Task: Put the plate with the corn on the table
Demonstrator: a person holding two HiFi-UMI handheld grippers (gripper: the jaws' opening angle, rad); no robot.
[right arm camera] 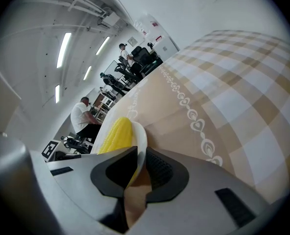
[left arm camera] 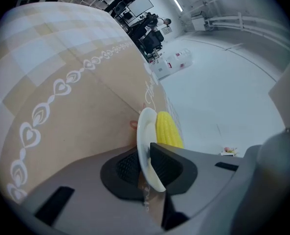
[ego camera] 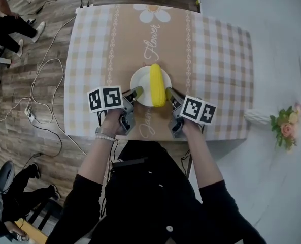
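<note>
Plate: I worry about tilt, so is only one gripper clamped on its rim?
No, the left gripper and right gripper each pinch the plate at its rim, on opposite sides of the corn.

Corn (ego camera: 157, 85) on plate (ego camera: 139, 81), between left claw (ego camera: 136, 92) and right claw (ego camera: 169, 93), seemingly just above table (ego camera: 216, 60)

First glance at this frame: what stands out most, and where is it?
A bright yellow corn cob lies on a small white plate over the near middle of the checked tablecloth. The left gripper and the right gripper each clamp the plate's rim, one from either side.
</note>
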